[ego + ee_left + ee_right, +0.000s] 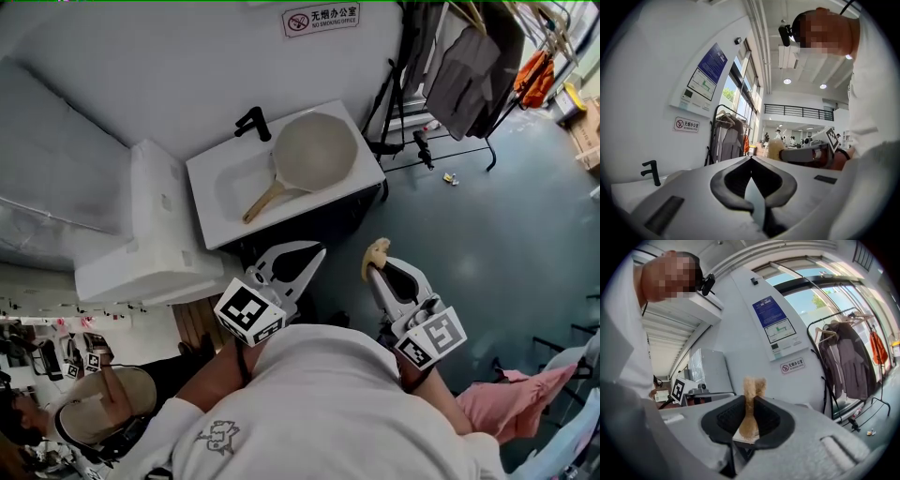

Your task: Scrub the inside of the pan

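The scrubbing has not begun; this reads as the approach. Both grippers are held close in front of the person's white shirt (328,403), well short of the pan (314,152). The pan sits far ahead on the right part of the white sink (211,220), just right of the black faucet (253,122), with its open bowl facing up and its wooden handle (265,199) angling near-left over the basin. The right gripper (375,269) is clenched on a tan sponge (376,250), which stands pinched upright between the pads with its top poking out past the jaw tips. The left gripper (314,251) has its jaws pressed together with nothing between them. The next move probably calls for carrying the sponge forward and down into the bowl. The left gripper would likely have to open its jaws and take the handle, since a light pan may slide under rubbing. Neither gripper view shows the pan. The left gripper view catches only the faucet and a strip of sink edge, and the right one looks past the sponge at a wall and a clothes rack (848,357). From the head view I cannot tell whether the bowl rests on the rim or on the counter, or whether any dirt lies inside. The person's arms are hidden under the shirt.
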### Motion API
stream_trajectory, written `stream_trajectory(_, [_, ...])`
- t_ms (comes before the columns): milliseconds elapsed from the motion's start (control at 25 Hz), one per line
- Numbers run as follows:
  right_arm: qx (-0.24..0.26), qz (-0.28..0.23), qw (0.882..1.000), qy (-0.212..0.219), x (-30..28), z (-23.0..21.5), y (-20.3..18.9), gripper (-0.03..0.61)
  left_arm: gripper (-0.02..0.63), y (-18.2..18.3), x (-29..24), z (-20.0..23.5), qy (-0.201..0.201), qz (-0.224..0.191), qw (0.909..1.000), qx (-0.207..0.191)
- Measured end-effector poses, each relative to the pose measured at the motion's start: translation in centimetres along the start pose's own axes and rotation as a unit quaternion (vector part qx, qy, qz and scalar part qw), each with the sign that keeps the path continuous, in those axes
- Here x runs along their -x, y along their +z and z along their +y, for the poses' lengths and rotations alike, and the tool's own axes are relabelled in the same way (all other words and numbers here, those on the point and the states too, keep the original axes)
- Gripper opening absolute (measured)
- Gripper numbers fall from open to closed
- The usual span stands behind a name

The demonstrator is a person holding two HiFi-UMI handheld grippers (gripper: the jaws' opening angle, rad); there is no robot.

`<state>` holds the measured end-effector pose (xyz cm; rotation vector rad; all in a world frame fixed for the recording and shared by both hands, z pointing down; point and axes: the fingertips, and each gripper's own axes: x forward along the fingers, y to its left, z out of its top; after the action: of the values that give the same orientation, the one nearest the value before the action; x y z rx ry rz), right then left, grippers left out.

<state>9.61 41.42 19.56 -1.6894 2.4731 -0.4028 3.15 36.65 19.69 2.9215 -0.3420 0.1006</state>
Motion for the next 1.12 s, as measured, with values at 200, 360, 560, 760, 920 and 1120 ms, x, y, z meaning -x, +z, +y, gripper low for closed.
stream_trajectory(200, [0.004, 0.012, 1.0, -0.008, -3.8, -1.5, -0.1, 0.055, 0.002, 0.4, -1.6, 3.1, -0.023, 0.003, 0.9997, -0.005])
stream_trajectory(360, [0.006, 0.009, 1.0, -0.021, -7.8, -2.6, 0.6, 0.055, 0.002, 0.8, -2.1, 6.7, -0.039, 0.004, 0.999, -0.024])
stream_trajectory(560, [0.008, 0.005, 0.999, -0.033, -13.1, -2.8, 1.9, 0.055, 0.002, 2.8, -1.4, 11.9, -0.046, 0.0, 0.9984, -0.031])
stream_trajectory(760, [0.012, 0.005, 0.999, -0.038, -19.0, -2.2, 2.4, 0.055, 0.003, 4.4, 0.0, 17.0, -0.055, -0.007, 0.9973, -0.047])
stream_trajectory(920, [0.014, -0.003, 0.999, -0.036, -23.4, -1.3, 2.9, 0.055, 0.003, 4.8, 1.6, 21.1, -0.048, -0.007, 0.9969, -0.062])
stream_trajectory(1120, [0.008, 0.012, 0.999, -0.029, -26.6, -1.4, 2.2, 0.055, 0.002, 4.7, 2.3, 24.3, -0.042, -0.001, 0.9979, -0.049])
